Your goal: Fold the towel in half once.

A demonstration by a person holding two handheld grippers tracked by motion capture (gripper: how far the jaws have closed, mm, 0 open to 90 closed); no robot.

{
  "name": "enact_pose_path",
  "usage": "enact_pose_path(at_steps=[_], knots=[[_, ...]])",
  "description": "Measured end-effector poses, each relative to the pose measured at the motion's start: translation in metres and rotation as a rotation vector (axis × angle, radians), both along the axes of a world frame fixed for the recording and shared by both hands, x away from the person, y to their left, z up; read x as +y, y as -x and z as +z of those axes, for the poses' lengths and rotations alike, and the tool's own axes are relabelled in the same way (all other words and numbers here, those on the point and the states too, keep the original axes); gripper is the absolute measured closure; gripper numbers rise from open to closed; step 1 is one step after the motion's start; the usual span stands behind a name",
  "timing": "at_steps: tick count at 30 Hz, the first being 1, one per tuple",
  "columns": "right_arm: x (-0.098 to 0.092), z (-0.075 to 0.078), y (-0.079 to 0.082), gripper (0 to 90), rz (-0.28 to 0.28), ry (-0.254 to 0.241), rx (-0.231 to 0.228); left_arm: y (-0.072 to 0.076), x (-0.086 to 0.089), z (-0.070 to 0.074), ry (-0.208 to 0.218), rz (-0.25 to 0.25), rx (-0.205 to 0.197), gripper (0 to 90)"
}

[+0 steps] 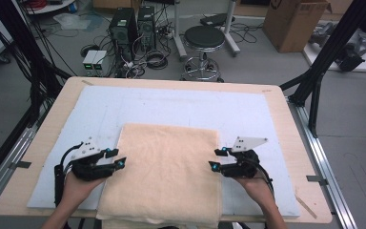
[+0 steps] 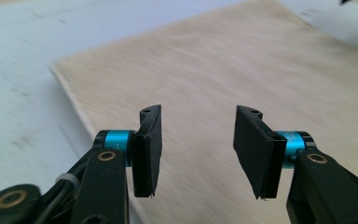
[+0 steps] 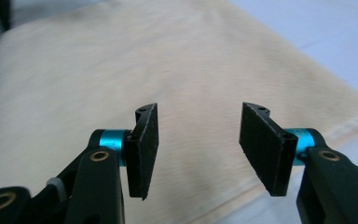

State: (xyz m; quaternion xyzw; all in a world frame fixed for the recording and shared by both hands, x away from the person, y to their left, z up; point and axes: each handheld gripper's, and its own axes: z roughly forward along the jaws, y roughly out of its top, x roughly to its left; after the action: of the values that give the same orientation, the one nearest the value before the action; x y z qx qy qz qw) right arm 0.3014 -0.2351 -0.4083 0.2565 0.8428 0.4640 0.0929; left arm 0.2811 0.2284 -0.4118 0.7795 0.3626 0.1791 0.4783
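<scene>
Towel: a folded tan towel (image 1: 164, 171) lies flat on the white mat (image 1: 248, 112) on the table (image 1: 286, 124); its near end hangs off the table's front edge.
Room: bare mat lies behind it and on both sides.
Left tongs (image 1: 116, 158): wide apart, holding nothing, at the towel's left edge.
Right tongs (image 1: 216, 159): wide apart, holding nothing, at its right edge.

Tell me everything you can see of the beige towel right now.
The towel is beige, soft-looking terry cloth, spread flat and smooth in a rectangle on the pale blue mat. Its near edge hangs over the table's front. The left hand-held gripper and right hand-held gripper sit open at its left and right side edges; neither grips it.
</scene>
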Motion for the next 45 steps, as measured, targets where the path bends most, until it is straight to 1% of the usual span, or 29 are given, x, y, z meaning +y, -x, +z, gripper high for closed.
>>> enact_pose_path(at_steps=[1, 2, 3, 5, 7, 8, 10, 13, 16, 17, 18, 19, 20, 22, 25, 26, 28, 29, 30, 31, 33, 35, 37, 38, 40, 41, 43, 44, 45], knots=[[0.000, -0.001, -0.006, 46.6, -0.019, 0.013, 0.007, -0.007, -0.001, -0.001, -0.017, 0.016, -0.003, 52.2], [0.001, -0.001, -0.011, 46.5, -0.040, 0.018, -0.002, -0.014, -0.003, -0.001, -0.035, 0.036, 0.002, 52.3], [0.001, -0.002, -0.016, 46.5, -0.050, 0.017, -0.015, -0.021, -0.004, -0.001, -0.037, 0.048, 0.004, 52.6], [0.001, -0.002, -0.026, 44.7, -0.089, 0.018, -0.023, -0.034, -0.005, -0.002, -0.020, 0.067, -0.011, 53.5], [0.000, -0.003, -0.038, 42.6, -0.125, 0.018, -0.020, -0.047, -0.006, -0.001, -0.031, 0.089, -0.003, 52.9], [-0.002, -0.004, -0.044, 41.9, -0.142, 0.008, -0.018, -0.053, -0.006, -0.002, -0.031, 0.096, -0.011, 53.0], [-0.002, -0.005, -0.055, 40.4, -0.176, -0.003, -0.015, -0.065, -0.005, -0.004, -0.016, 0.118, -0.002, 53.0], [-0.003, -0.010, -0.070, 37.9, -0.221, 0.008, 0.012, -0.081, -0.003, -0.008, -0.012, 0.153, 0.019, 52.0], [-0.002, -0.017, -0.083, 37.8, -0.239, 0.020, 0.038, -0.094, -0.002, -0.012, -0.025, 0.189, 0.041, 48.4], [-0.002, -0.019, -0.086, 37.9, -0.246, 0.034, 0.046, -0.097, -0.001, -0.014, -0.018, 0.207, 0.040, 47.1], [-0.001, -0.021, -0.088, 37.9, -0.253, 0.035, 0.062, -0.100, 0.001, -0.016, 0.006, 0.221, 0.047, 46.6], [-0.001, -0.024, -0.090, 38.1, -0.256, 0.036, 0.067, -0.104, 0.003, -0.019, 0.015, 0.232, 0.064, 46.5], [-0.001, -0.026, -0.092, 38.6, -0.256, 0.033, 0.068, -0.106, 0.005, -0.022, 0.022, 0.246, 0.076, 46.4], [-0.002, -0.030, -0.095, 39.0, -0.258, 0.026, 0.089, -0.110, 0.005, -0.028, 0.019, 0.241, 0.099, 46.5], [-0.001, -0.036, -0.098, 41.6, -0.250, 0.038, 0.108, -0.113, 0.004, -0.034, 0.030, 0.201, 0.134, 49.0], [-0.001, -0.036, -0.098, 42.5, -0.252, 0.043, 0.117, -0.113, 0.002, -0.035, 0.025, 0.198, 0.145, 50.7], [-0.001, -0.038, -0.099, 46.3, -0.244, 0.047, 0.122, -0.114, -0.001, -0.037, 0.007, 0.190, 0.153, 54.7], [0.000, -0.039, -0.100, 50.1, -0.247, 0.045, 0.124, -0.115, -0.002, -0.037, 0.004, 0.189, 0.162, 57.6], [0.000, -0.039, -0.100, 55.1, -0.231, 0.046, 0.124, -0.117, -0.003, -0.037, 0.010, 0.194, 0.171, 59.2], [0.000, -0.040, -0.101, 59.8, -0.219, 0.043, 0.118, -0.117, -0.004, -0.036, 0.017, 0.197, 0.174, 63.8], [0.002, -0.038, -0.102, 71.7, -0.187, 0.044, 0.131, -0.118, -0.007, -0.035, 0.011, 0.199, 0.174, 74.0], [0.006, -0.035, -0.104, 77.8, -0.175, 0.068, 0.125, -0.120, -0.010, -0.033, -0.012, 0.197, 0.174, 80.1], [0.010, -0.030, -0.108, 79.3, -0.167, 0.094, 0.134, -0.122, -0.010, -0.030, -0.029, 0.198, 0.163, 82.7], [0.011, -0.028, -0.110, 79.7, -0.166, 0.100, 0.132, -0.123, -0.009, -0.029, -0.025, 0.202, 0.152, 83.1], [0.012, -0.023, -0.115, 80.2, -0.173, 0.097, 0.134, -0.127, -0.005, -0.029, -0.004, 0.218, 0.162, 83.7], [0.012, -0.020, -0.119, 80.5, -0.182, 0.097, 0.135, -0.128, -0.004, -0.029, 0.003, 0.225, 0.155, 84.1], [0.015, -0.014, -0.123, 80.9, -0.197, 0.098, 0.125, -0.130, -0.002, -0.030, 0.014, 0.241, 0.144, 84.4], [0.017, -0.012, -0.125, 81.0, -0.198, 0.101, 0.099, -0.134, -0.001, -0.029, 0.010, 0.247, 0.165, 84.6], [0.020, -0.008, -0.129, 81.0, -0.208, 0.110, 0.098, -0.137, -0.001, -0.027, 0.005, 0.249, 0.164, 84.6]])
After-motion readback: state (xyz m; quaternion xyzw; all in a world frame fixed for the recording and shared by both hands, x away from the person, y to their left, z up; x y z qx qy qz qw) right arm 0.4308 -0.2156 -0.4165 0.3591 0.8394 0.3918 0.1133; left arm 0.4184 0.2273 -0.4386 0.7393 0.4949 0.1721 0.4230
